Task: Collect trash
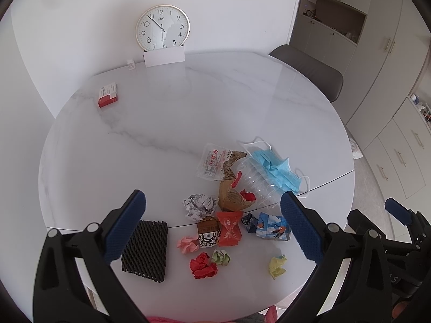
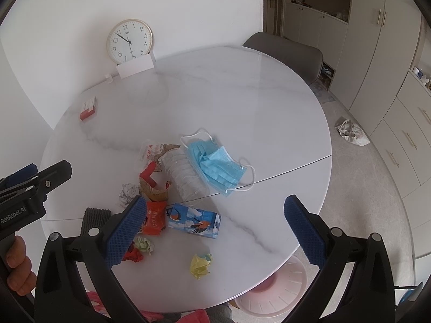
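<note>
Both grippers, left gripper (image 1: 212,224) and right gripper (image 2: 215,227), are held with fingers spread and empty; red paper wad (image 2: 133,255) and black foam mesh (image 2: 93,216) near the table (image 2: 242,102) near edge are partly hidden by the right gripper's left finger.

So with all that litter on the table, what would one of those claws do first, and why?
Probably lower the right claw onto the yellow paper ball. Both claws hang open and empty above the table, and that ball lies apart from the pile, near the table's edge just above the pink bin on the floor, so it seems the easiest piece to take.
</note>
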{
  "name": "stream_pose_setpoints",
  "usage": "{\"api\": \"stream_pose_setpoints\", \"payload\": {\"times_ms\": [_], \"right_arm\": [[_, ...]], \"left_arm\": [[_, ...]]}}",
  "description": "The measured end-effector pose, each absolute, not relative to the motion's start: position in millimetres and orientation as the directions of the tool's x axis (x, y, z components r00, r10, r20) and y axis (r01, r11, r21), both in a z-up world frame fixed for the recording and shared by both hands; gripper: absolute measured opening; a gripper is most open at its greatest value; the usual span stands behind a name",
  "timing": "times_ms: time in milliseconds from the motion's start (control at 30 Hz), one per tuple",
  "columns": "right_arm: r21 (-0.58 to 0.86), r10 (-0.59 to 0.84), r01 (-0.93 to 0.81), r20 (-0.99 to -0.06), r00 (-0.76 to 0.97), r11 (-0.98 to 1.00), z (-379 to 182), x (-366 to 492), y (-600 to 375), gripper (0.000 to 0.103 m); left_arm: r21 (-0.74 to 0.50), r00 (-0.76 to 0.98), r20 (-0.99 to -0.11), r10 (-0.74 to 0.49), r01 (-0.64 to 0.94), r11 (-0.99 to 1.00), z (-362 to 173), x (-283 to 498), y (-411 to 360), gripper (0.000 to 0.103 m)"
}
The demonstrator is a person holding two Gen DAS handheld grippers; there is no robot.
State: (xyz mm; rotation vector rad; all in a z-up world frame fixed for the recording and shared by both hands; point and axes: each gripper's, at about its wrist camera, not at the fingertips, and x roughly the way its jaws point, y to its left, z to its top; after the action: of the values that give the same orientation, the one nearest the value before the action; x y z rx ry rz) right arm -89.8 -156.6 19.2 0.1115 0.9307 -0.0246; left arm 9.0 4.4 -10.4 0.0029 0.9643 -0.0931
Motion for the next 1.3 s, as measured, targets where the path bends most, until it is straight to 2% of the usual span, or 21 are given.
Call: {"api": "stream_pose_setpoints", "payload": {"times_ms": [533,933,1133,1300], "right_arm": [[0.082,0.025,0.069,-0.802,0.597,0.994,18.0,-89.4,-156.4,0.101],[0.07,0.019,0.069,-0.823,0.567,0.995,3.0,-77.6,-154.8,0.101],[0.072,0.021,0.07,-0.834,0.551,0.995,-21.3,-55.2,-161.0,0.101],[0.029,-0.015,0.083,-0.874,0.487,0.996,-74.5,-11.3,-181.7,0.101]], "left_arm": [[-0.038,0.557,-0.827,-0.077,0.082,0.996,-12.7,12.0,5.7,0.096],[-0.031,0.515,-0.854,-0.078,0.098,0.995,-33.6,23.4,7.3,0.096],[-0.019,0.511,-0.854,-0.096,0.154,0.988,-50.8,41.9,11.1,0.096],[-0.045,0.457,-0.882,-0.115,0.161,0.986,-79.4,68.9,22.4,0.096]]}}
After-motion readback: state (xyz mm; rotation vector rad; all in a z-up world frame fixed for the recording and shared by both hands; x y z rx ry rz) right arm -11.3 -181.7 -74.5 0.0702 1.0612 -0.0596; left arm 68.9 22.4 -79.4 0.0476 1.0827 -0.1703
